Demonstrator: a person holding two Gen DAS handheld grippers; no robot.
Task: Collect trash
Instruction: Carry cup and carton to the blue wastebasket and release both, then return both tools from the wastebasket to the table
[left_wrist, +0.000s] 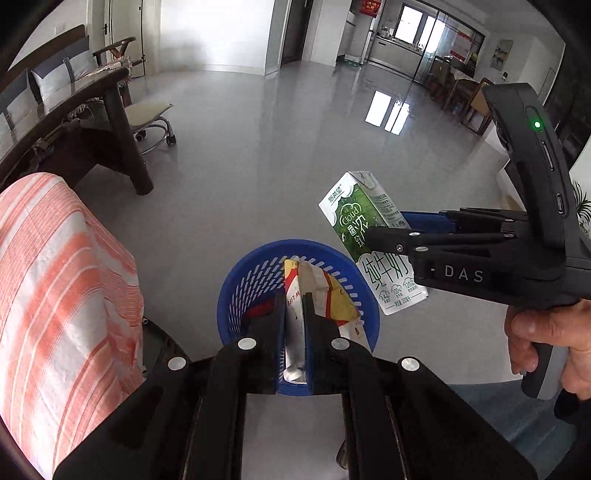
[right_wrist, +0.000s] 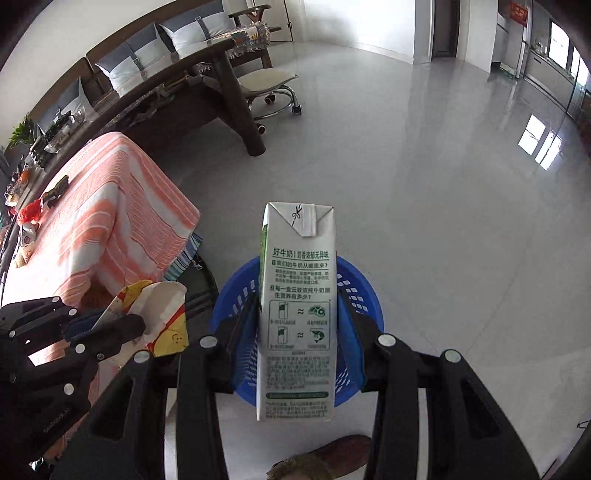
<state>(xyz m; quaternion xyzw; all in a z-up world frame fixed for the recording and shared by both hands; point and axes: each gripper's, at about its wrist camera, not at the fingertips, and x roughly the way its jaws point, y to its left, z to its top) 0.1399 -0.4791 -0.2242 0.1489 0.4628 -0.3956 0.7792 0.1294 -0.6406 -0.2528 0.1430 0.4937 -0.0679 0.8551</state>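
Both grippers are loaded and held above a blue slotted basket (left_wrist: 236, 295) that stands on the grey floor (left_wrist: 258, 147).

From the left wrist view, the left gripper (left_wrist: 294, 308) is clamped on a flattened red, yellow and white snack wrapper (left_wrist: 317, 291). The wrapper stands on edge between the two fingers, and its far end sticks out past the fingertips over the basket's opening. In the right wrist view the same gripper (right_wrist: 122, 325) and wrapper (right_wrist: 162, 314) appear at lower left, just to the left of the basket's rim (right_wrist: 362, 291) and in front of the tabletop.

The right gripper (right_wrist: 297, 325) is closed on a green and white milk carton (right_wrist: 299, 295). Its fingers press the carton's two narrow sides, and the printed back panel faces the camera. The carton is held lengthwise along the fingers, with its folded top pointing away. It sits directly over the basket in this view. From the left wrist view the carton (left_wrist: 358, 218) hangs tilted, just beside the basket's right rim, with the right gripper (left_wrist: 373, 236) reaching in from the right in the person's hand (left_wrist: 546, 339).

A tabletop under an orange and white striped cloth (right_wrist: 110, 206) stands to the left of the basket, with small items on its far side.
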